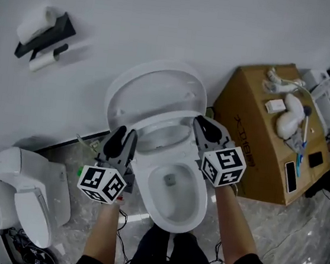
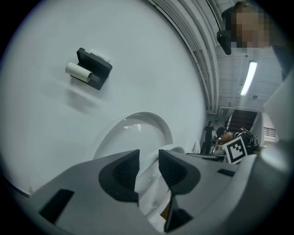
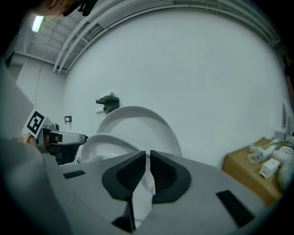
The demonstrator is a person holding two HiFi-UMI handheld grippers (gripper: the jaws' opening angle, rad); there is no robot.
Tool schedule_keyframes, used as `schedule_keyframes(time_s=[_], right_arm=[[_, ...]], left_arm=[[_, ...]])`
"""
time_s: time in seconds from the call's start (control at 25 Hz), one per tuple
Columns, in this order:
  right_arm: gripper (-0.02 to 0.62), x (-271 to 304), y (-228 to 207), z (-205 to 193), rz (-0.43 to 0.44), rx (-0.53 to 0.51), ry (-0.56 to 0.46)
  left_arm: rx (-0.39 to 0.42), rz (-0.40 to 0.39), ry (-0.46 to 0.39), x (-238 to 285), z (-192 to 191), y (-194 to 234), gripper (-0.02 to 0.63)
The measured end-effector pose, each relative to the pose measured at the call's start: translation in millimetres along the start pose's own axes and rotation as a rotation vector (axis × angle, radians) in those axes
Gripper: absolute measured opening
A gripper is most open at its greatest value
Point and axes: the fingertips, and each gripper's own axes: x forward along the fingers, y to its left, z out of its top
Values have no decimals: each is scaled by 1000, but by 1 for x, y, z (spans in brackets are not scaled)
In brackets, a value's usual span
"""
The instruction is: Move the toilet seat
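Observation:
The white toilet stands against the wall with its lid upright. The toilet seat is tilted up off the bowl. My right gripper is at the seat's right side, its jaws nearly together with the thin white rim pinched between the pads. My left gripper is at the seat's left side; its jaws stand apart with a gap, and the seat's white edge lies between them without the pads clearly pressing on it. The left gripper view shows the lid, the right gripper view the seat and lid.
A cardboard box with white fittings and tools on top stands to the right of the toilet. A second toilet lies at the lower left. A paper roll holder hangs on the wall. The person's legs are just in front of the bowl.

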Motion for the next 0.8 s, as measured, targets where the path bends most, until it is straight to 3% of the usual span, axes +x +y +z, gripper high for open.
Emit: schedule_keyframes(time_s=[0.8], right_arm=[[32,39,-14,7,-35,-36,8]], left_arm=[[40,-36,14,34,9,23,112]])
